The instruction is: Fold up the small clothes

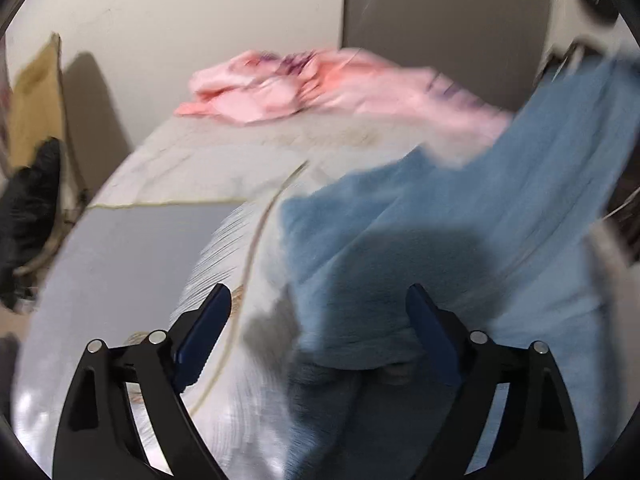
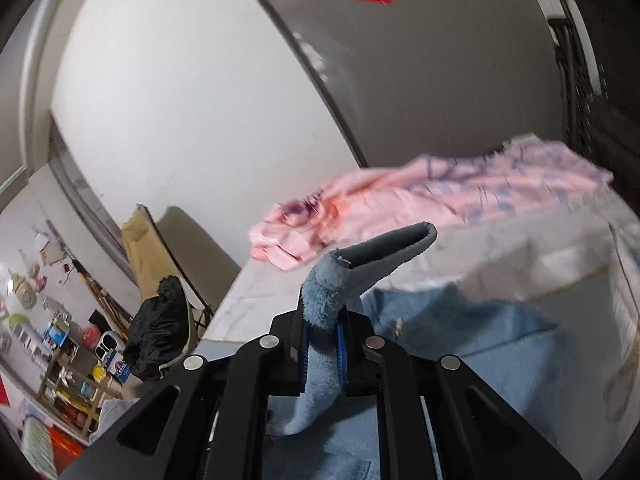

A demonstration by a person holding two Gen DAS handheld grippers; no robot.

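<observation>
The right claw (image 2: 323, 344) is pressed together on a corner of the blue fleece garment (image 1: 420, 248); a tuft of the pile and a folded hem stand up above its fingers. The rest of the garment hangs down from this pinch and spreads onto the bed (image 1: 224, 160), where the left claw (image 1: 318, 300) hovers over its lower part with fingers spread wide and gripping nothing. Both views are motion-blurred, so the exact lie of the edges cannot be read. The step in hand appears to be the lifting and spreading of the garment before the first fold. To do it well, bring the left claw to the opposite corner or hem on the same edge as the right pinch, not to the middle of the cloth. Close on a single layer only. Hold both claws level and draw them apart until the edge is taut without stretching the pile. Lower the garment flat onto the bare bed surface, well apart from the pink garment (image 1: 304, 84) lying crumpled at the far end. Fleece is thick; take a deep bite to prevent slipping.
</observation>
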